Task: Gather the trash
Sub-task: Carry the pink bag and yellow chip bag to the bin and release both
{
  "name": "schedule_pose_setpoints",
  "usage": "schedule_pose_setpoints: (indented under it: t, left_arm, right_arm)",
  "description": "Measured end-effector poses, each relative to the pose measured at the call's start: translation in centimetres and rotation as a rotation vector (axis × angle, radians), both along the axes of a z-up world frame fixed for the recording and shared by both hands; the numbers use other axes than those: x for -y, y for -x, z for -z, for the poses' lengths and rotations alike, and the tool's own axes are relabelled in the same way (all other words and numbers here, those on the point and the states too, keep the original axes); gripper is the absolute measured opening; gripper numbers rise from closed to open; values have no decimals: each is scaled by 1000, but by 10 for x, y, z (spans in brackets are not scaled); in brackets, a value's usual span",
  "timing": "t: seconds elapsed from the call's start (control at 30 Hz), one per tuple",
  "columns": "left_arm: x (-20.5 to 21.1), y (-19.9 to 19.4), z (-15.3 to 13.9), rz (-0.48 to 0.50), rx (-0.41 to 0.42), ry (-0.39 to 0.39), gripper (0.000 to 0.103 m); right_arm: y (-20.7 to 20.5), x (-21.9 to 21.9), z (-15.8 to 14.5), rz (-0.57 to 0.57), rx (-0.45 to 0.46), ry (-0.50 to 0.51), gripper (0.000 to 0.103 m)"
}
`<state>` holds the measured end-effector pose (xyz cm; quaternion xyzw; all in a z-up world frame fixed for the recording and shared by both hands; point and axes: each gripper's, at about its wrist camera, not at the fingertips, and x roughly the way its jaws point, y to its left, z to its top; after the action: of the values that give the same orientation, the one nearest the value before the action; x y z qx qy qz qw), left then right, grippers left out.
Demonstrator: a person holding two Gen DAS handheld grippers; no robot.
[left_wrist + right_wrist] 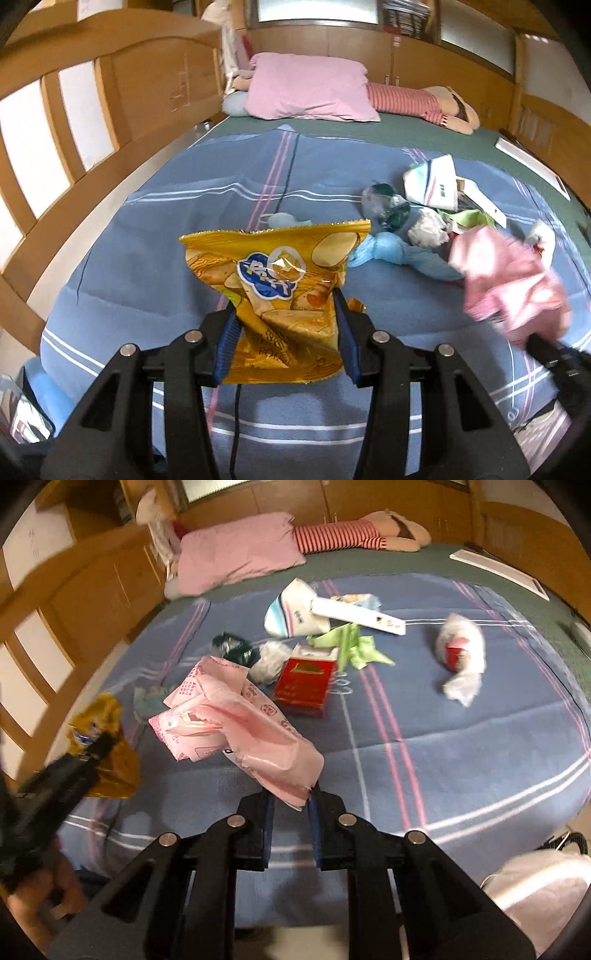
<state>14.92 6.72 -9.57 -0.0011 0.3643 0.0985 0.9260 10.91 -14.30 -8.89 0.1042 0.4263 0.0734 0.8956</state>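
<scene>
Two grippers each hold trash above the blue blanket (461, 746): the left gripper (288, 332) is clamped on a yellow chip bag (280, 280), the right gripper (291, 805) on a pink wrapper (243, 723). More litter, including a red carton (306, 686), lies on the blanket beyond.

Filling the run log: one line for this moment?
left tongs: shut on chip bag | right tongs: shut on pink wrapper | bed: trash remains

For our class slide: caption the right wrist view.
Right tool shut on pink wrapper above littered bed.
</scene>
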Motion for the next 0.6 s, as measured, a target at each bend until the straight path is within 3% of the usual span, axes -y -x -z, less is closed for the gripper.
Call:
schedule_pose_setpoints:
  t: [0.2, 0.3, 0.53, 0.57, 0.6]
  left_arm:
    - [16, 8, 0, 94, -10, 12, 47]
    - [21, 13, -2, 109, 1, 9, 47]
    - [43, 39, -10, 193, 77, 25, 47]
    - [49, 44, -10, 215, 86, 39, 47]
    - [57, 50, -9, 243, 89, 53, 47]
  right_arm:
    - [53, 50, -39, 32, 71, 55, 17]
    - [85, 83, -42, 68, 58, 104, 18]
    - [137, 134, -7, 77, -86, 188, 18]
    - [139, 139, 5, 74, -140, 187, 20]
    - [142, 145, 15, 85, -181, 177, 30]
